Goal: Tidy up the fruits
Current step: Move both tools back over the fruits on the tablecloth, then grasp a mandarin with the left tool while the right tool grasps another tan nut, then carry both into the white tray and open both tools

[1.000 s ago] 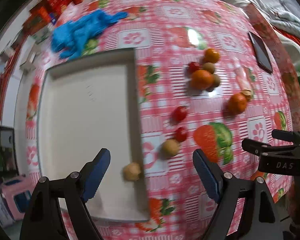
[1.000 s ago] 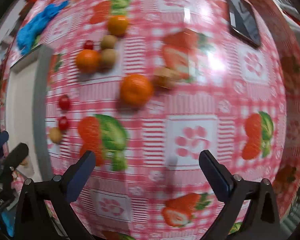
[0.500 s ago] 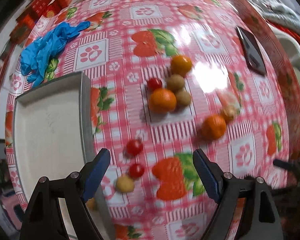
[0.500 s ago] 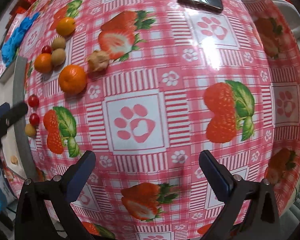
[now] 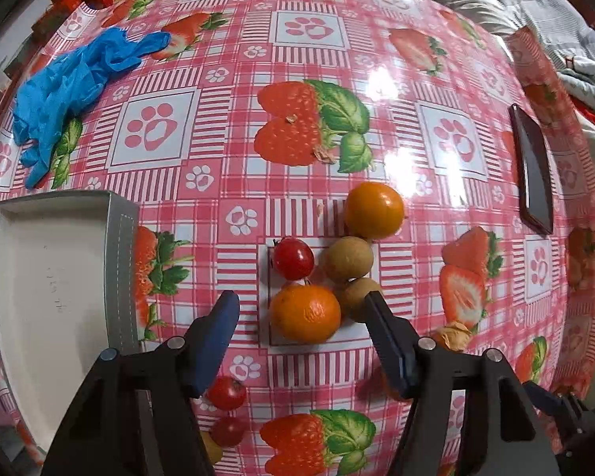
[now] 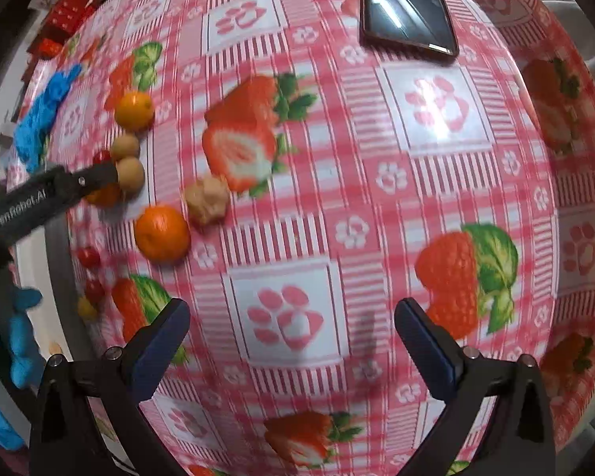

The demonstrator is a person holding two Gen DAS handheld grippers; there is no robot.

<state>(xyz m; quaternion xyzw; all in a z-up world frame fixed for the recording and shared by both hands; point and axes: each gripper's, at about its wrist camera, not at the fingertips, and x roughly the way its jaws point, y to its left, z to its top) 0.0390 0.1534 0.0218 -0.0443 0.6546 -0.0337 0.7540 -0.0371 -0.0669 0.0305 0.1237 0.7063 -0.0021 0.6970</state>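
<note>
**A:** So where was the fruit at that point? I was standing off to the side.

**B:** Clustered on the strawberry tablecloth [image 5: 309,51]. A mandarin [image 5: 305,313] sat right between the pads of the left gripper [image 5: 301,309], with a cherry tomato [image 5: 293,258] just above it, two brownish longans [image 5: 348,258] touching each other beside it, and a smooth orange fruit [image 5: 374,210] at the top of the bunch. A second earlier that gripper had been over the white tray [image 5: 51,289] with one small fruit lying in it; by now it had slid across and dropped lower, so the tray was off to its left.

**A:** Was it gripping the mandarin?

**B:** Nope. Jaws were closing in, clearly narrower than a second before, but there were still gaps on both sides, so nothing held. Two more cherry tomatoes [image 5: 226,392] sat lower down near its left finger.

**A:** And the other one?

**B:** The right gripper [image 6: 291,331] hung wide open over bare tablecloth, nothing between its pads. It had drifted sideways too: the second mandarin [image 6: 162,234] and a wrinkly walnut-looking thing [image 6: 207,200], nearly centred in its view a second ago, ended up well off to its left.

**A:** Anything else on the table?

**B:** Crumpled blue gloves [image 5: 71,87] past the tray, and a dark phone [image 6: 406,10] lying flat at the far right.
</note>
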